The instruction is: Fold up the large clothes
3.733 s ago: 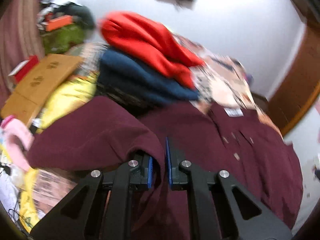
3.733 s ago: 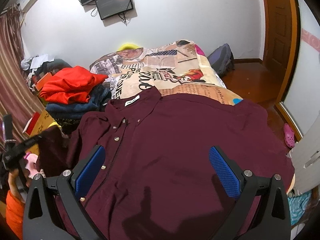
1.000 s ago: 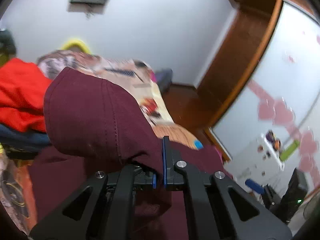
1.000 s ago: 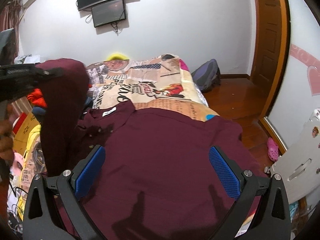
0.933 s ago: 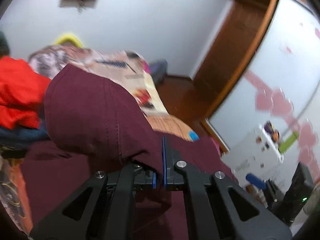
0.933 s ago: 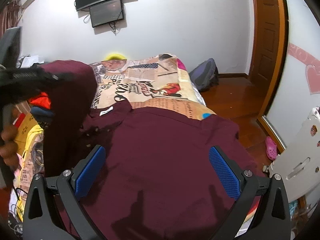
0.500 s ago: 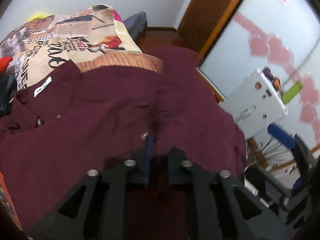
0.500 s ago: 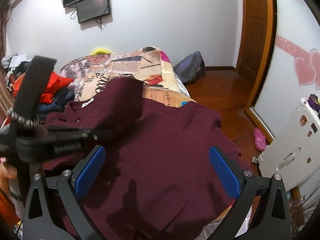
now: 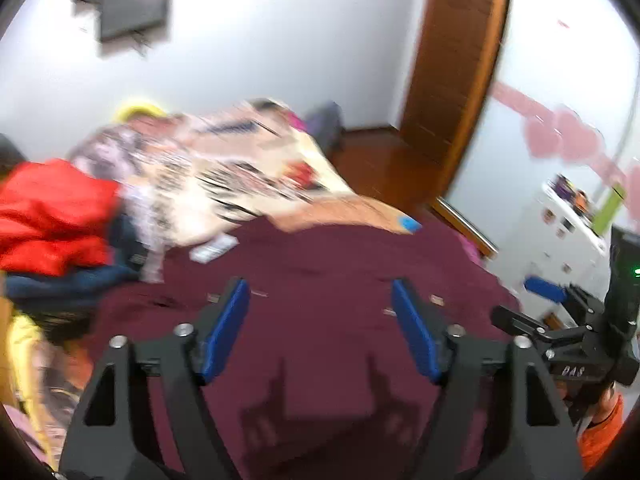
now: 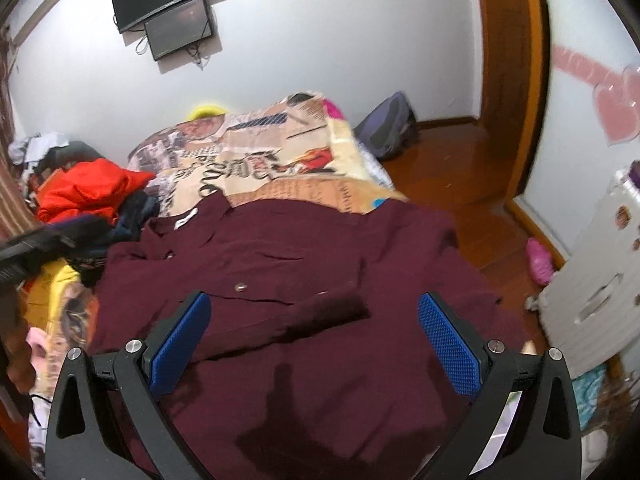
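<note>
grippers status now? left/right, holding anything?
left gripper: jaws opening, nothing between them, maroon shirt lies below.
right gripper: open, empty, above the shirt.

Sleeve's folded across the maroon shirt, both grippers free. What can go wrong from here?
1. The maroon shirt hangs over the bed's right edge and may slide floorward.
2. The folded sleeve lies loose and could flip back.
3. The left gripper, opening with nothing between its fingers, could snag fabric.
</note>
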### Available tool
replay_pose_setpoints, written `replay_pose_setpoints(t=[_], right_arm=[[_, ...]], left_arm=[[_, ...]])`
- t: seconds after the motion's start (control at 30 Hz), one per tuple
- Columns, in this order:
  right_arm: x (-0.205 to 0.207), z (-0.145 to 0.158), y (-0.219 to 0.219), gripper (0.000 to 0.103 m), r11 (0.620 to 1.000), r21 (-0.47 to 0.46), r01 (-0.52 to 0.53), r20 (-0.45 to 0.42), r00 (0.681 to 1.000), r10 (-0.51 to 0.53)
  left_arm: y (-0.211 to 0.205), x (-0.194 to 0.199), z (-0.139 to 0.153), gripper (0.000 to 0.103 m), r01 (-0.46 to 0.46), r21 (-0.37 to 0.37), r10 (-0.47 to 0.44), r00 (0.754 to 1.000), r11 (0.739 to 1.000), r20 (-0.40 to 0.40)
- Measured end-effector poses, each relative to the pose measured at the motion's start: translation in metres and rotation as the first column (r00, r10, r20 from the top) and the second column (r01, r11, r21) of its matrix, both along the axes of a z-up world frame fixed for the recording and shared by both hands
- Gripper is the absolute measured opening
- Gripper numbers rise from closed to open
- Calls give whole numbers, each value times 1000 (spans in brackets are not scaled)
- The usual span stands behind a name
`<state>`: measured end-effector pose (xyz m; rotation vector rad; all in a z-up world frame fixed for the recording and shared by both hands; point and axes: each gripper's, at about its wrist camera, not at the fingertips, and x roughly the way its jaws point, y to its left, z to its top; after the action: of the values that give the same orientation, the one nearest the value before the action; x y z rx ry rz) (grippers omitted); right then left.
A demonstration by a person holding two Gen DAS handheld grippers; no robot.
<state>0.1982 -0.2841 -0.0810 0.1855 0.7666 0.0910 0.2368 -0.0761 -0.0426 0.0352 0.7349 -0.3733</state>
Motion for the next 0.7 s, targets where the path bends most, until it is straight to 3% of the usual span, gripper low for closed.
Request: replay_pose_setpoints(t=[0.03, 0.2, 0.4, 0.5, 0.57, 0.63, 0.7], right_arm=[[5, -5, 1, 103, 1000, 26, -7, -23, 1000, 8], [22, -33, 2, 103, 989, 148, -5, -127, 992, 24], [40, -57, -3, 89, 966, 255, 46, -204, 979, 7], [49, -69, -9, 73, 950, 300, 86, -242, 970, -11], [53, -74, -14, 55, 942, 312, 120, -257, 966, -38], [55, -74, -19, 43, 943, 301, 139, -258, 964, -60], [57, -70, -20, 37, 941, 312, 133, -249, 967, -54]], left_arm=[[11, 0, 3, 87, -23, 9, 23, 1000, 1000, 15], [91, 0, 4, 88, -215, 123, 207, 976, 969, 71], [168, -5, -43, 89, -336, 146, 345, 938, 931, -42], [186, -8, -83, 89, -364, 148, 384, 912, 920, -146], [188, -12, -107, 89, -369, 139, 391, 898, 919, -202], [186, -16, -132, 89, -364, 121, 383, 884, 924, -268], [179, -20, -149, 89, -348, 119, 368, 878, 930, -305]])
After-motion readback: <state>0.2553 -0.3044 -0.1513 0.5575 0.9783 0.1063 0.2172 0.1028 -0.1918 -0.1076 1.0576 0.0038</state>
